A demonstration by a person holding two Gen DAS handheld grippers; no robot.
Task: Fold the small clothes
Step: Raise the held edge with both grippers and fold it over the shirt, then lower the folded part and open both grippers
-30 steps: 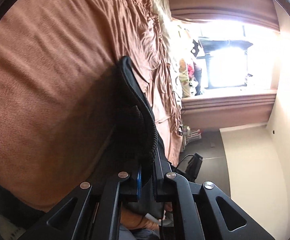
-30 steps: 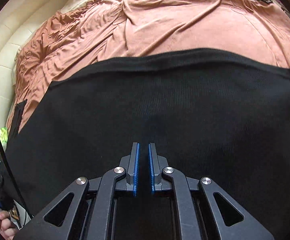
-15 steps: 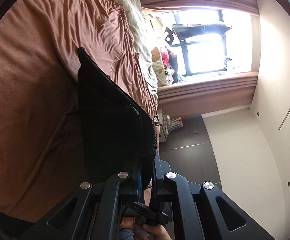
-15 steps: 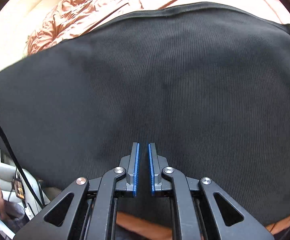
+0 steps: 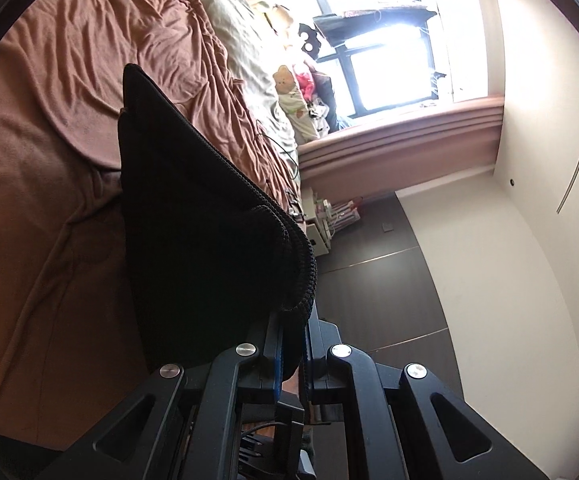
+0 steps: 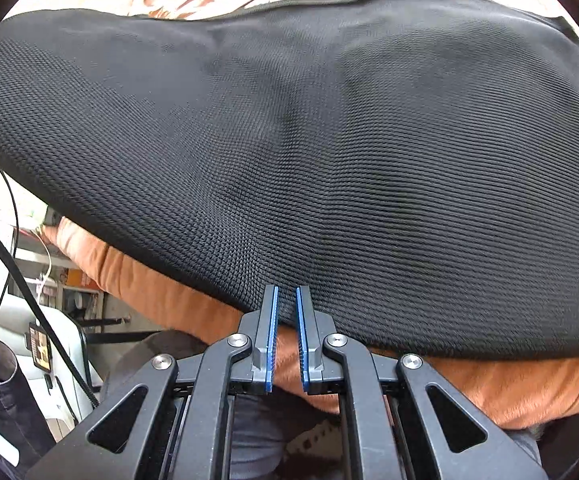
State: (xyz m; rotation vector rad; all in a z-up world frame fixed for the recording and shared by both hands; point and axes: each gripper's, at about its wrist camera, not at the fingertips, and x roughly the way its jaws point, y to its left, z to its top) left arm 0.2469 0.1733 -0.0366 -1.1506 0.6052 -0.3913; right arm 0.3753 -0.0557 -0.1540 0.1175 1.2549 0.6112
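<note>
Here a black knit garment (image 5: pixel 209 232) is held up over a bed covered with a rust-brown sheet (image 5: pixel 41 152). In the left wrist view the left gripper (image 5: pixel 291 344) is clamped on a bunched, folded edge of the garment, the cloth being pinched between the blue-padded fingers (image 5: pixel 276 356), and the fabric is seen rising from the jaws as a dark upright panel. Behind it a window (image 5: pixel 385 64) with brown curtains (image 5: pixel 401 136), some soft toys (image 5: pixel 289 92) and a dark floor (image 5: pixel 369 288) are shown.

In the right wrist view the garment (image 6: pixel 309 152) is spread wide across most of the frame, above the sheet (image 6: pixel 509 388). The right gripper (image 6: pixel 286 300) is closed on its lower hem: the fingers (image 6: pixel 271 332) are drawn nearly together and the hem is caught between the tips. The sheet's brown surface is seen just under the hem, and a black cable (image 6: pixel 29 292) is visible at the left, beside the bed.
</note>
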